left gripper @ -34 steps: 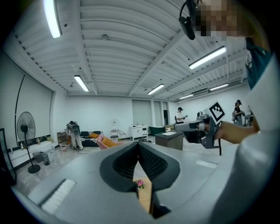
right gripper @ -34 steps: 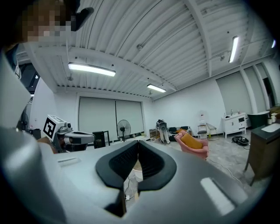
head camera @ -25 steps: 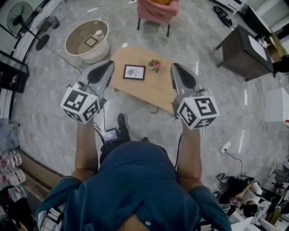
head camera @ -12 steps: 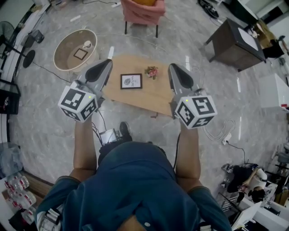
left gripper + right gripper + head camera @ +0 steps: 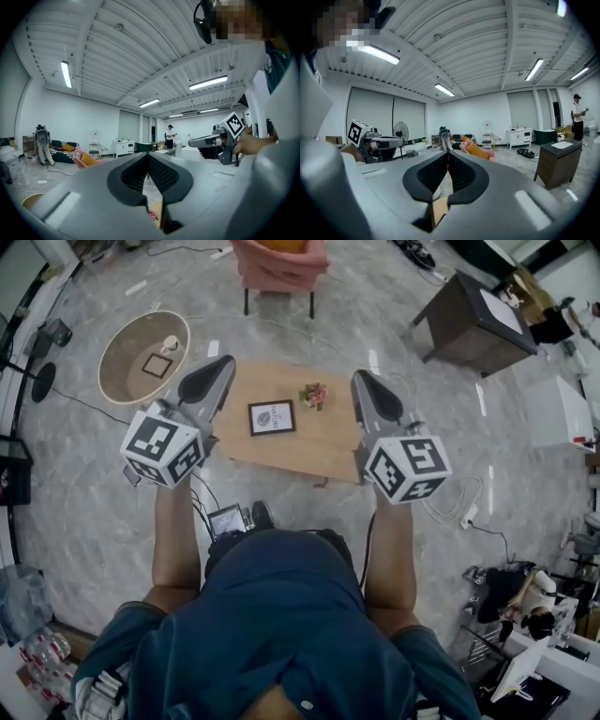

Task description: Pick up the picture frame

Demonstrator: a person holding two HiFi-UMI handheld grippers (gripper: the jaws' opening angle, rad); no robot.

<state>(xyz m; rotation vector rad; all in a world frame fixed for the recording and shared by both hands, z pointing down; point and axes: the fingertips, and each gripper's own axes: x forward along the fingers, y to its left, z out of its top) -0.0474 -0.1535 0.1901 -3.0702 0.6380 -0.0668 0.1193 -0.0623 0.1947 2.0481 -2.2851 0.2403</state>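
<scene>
Because each gripper's grey body fills the lower half of its own view, the picture frame (image 5: pixel 272 417) is hidden in both gripper views. Only a sliver of the wooden table (image 5: pixel 314 451) shows beneath the jaws there, with a speck of the pink flowers (image 5: pixel 314 395) in the left gripper view. Head view alone shows the frame: it lies flat, face up, on the far-left part of the low table, just left of the flowers and apart from them. Outline is nearly square, marginally wider than deep, so the long axis runs roughly left to right, with the right end slightly farther away. Dark border, pale mount; the print inside is too small to read. Left gripper (image 5: pixel 223 364) is clenched, pads meeting at the tip, nothing between them. Right gripper (image 5: pixel 360 379) is likewise clenched and empty. They flank the frame left and right in head view, neither touching it. The pink chair (image 5: pixel 278 263) beyond the table is cut off by the top edge.
</scene>
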